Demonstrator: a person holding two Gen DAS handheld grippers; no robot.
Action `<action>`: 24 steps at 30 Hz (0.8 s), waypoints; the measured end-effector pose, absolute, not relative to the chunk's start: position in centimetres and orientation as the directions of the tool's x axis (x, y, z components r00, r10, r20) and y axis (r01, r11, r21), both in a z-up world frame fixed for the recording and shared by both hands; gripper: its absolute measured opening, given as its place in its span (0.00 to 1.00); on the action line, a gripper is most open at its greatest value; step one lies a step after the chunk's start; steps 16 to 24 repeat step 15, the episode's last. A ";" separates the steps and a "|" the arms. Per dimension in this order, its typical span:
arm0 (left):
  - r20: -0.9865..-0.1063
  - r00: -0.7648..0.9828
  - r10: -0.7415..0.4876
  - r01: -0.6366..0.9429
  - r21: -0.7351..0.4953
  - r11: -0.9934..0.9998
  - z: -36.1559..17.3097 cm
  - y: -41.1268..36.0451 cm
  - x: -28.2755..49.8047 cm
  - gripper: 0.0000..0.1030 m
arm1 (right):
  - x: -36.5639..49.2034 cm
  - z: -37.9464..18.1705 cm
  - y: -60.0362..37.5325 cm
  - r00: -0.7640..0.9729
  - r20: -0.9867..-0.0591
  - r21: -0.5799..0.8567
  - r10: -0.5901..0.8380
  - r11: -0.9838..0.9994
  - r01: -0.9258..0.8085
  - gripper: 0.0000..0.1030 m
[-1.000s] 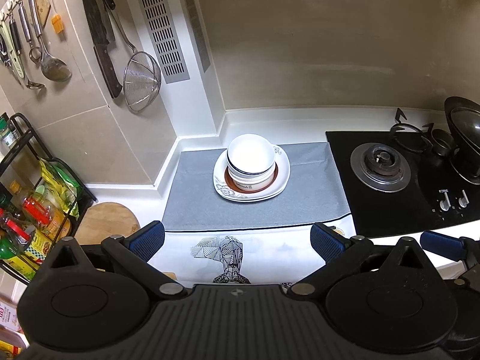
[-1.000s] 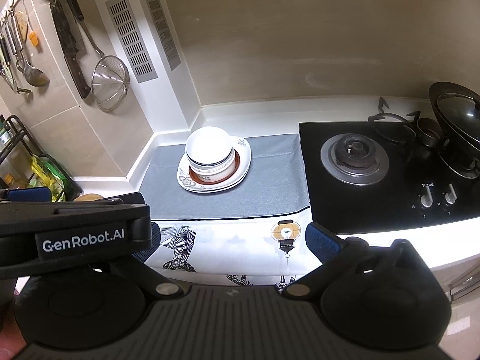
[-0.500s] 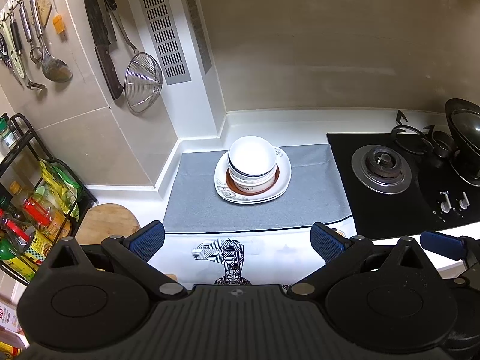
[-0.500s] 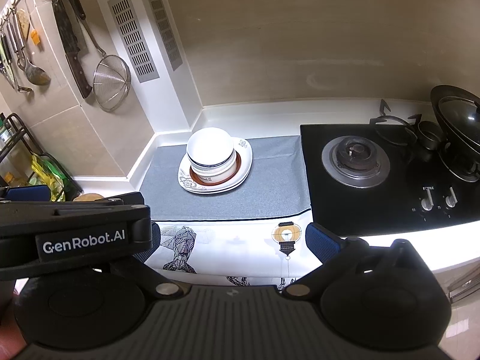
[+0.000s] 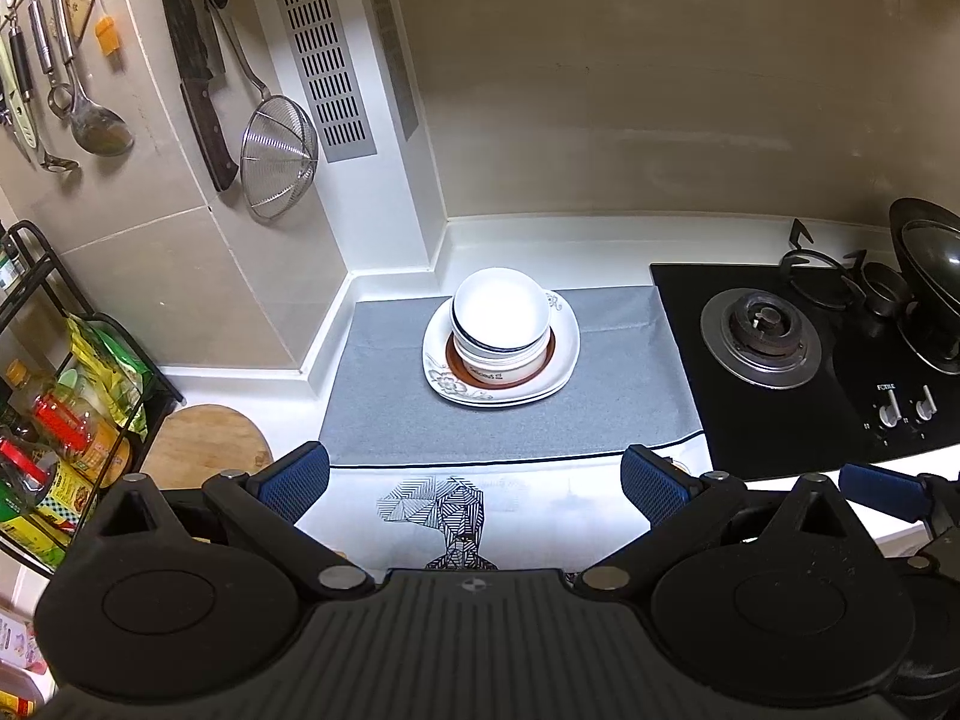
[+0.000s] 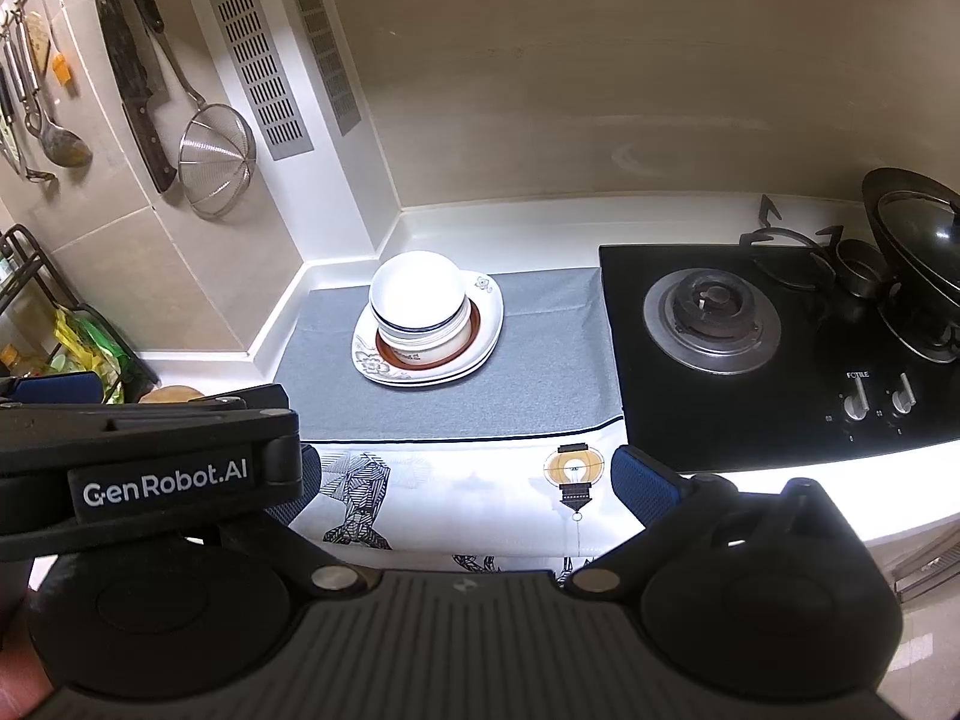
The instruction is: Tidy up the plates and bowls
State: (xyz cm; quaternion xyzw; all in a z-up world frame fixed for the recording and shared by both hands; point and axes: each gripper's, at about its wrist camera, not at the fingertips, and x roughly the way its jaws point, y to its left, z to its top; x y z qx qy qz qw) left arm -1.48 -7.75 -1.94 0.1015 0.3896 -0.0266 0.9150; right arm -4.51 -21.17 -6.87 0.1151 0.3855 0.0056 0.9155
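Both hand-held grippers are held wide and empty.

Left wrist view: left hand-held gripper [image 5: 474, 483]; bowls [image 5: 501, 324] are seen nested on stacked plates [image 5: 561, 369], on the grey mat [image 5: 384, 414] toward the worktop's rear edge. Stacking is judged complete.

Right wrist view: right hand-held gripper [image 6: 462, 480]; "GenRobot.AI" is read on the left unit, "FOTILE" on the hob [image 6: 798, 414].

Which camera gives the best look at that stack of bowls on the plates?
The left wrist view: the stack of bowls sits near centre, unobstructed. The right wrist view shows the same stack off to the left, just as clear.
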 end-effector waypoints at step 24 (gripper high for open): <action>-0.729 0.684 -0.006 0.169 0.151 0.974 -3.2 -6.2 1.4 1.00 | -1.8 -7.6 -19.5 0.684 -0.726 0.182 0.064 0.978 0.102 1.00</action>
